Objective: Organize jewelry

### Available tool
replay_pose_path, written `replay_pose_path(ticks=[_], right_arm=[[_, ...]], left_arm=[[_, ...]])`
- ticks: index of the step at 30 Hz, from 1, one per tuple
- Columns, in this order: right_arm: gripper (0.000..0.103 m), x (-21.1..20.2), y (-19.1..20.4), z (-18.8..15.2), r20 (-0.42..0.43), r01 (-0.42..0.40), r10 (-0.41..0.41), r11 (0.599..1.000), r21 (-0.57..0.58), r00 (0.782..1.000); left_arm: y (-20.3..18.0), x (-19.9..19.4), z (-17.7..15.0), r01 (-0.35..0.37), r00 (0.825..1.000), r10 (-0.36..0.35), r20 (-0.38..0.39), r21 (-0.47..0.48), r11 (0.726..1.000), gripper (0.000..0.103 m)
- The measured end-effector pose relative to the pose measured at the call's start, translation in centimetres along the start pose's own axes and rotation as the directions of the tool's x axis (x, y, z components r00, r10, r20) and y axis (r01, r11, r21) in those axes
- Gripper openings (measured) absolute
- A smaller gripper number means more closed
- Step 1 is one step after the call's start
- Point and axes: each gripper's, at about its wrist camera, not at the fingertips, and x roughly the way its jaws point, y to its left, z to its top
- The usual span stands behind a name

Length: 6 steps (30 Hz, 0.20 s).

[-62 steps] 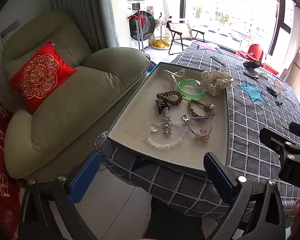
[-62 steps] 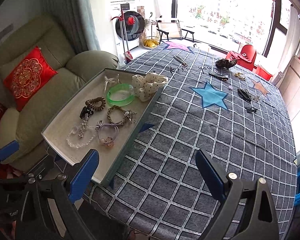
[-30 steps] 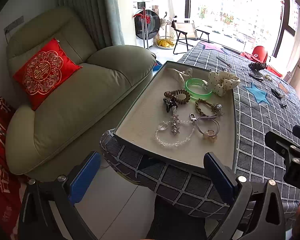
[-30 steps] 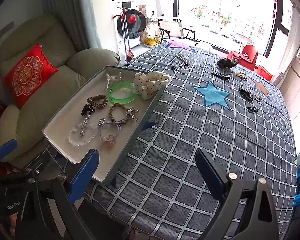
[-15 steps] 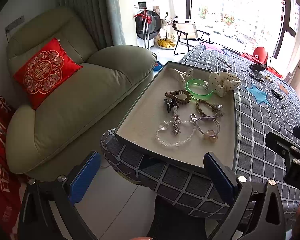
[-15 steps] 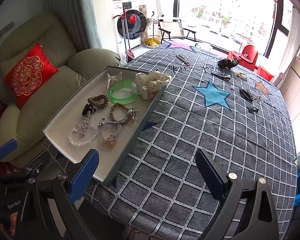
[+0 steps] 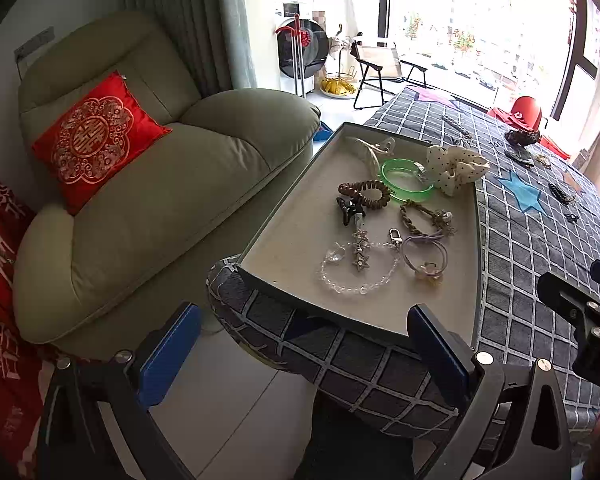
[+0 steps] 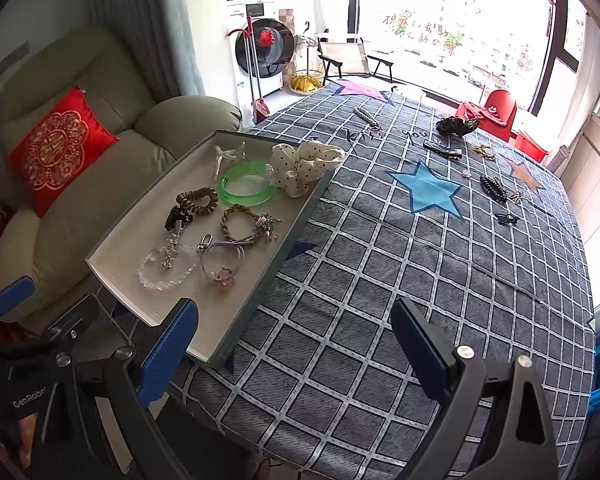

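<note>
Hovering off the near edge of the worktop (image 8: 380, 280), both grippers hold nothing: the left gripper (image 7: 304, 356) has its jaws spread wide just short of the near end of the tray (image 7: 292, 240), and the right gripper (image 8: 296, 356) has its jaws equally wide over the checked cloth beside the tray's near right corner.

Inside the tray, at the worktop's left edge, lie a clear bead bracelet (image 8: 162, 268), a purple hair tie (image 8: 222, 262) with a small charm, a black clip (image 8: 177, 216), a braided bracelet (image 8: 242, 224), a brown coil hair tie (image 8: 197, 199), a green bangle (image 8: 247, 184) and, at the far end, a clear bow (image 8: 226, 154). A dotted cream scrunchie (image 8: 304, 168) rests on the tray's right rim, partly hanging over.

Farther off, toward the far right part of the worktop, several pieces lie loose on the cloth: a dark hair tie (image 8: 507, 218), a black claw clip (image 8: 493, 188), a flat black clip (image 8: 442, 148), a gold piece (image 8: 485, 151), a dark scrunchie (image 8: 456, 125) and a beaded strand (image 8: 367, 117).

Judging by this, the sorting looks a little over half done; those far pieces remain to be gathered.
</note>
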Motion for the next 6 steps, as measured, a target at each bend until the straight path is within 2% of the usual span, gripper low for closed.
replay_pose_path(ticks=[6], right_arm=[[0.098, 0.06, 0.0, -0.16, -0.003, -0.002, 0.002, 1.0, 0.001, 1.0]], left_arm=[[0.08, 0.14, -0.14, 0.0, 1.0, 0.0, -0.001, -0.001, 1.0, 0.103]])
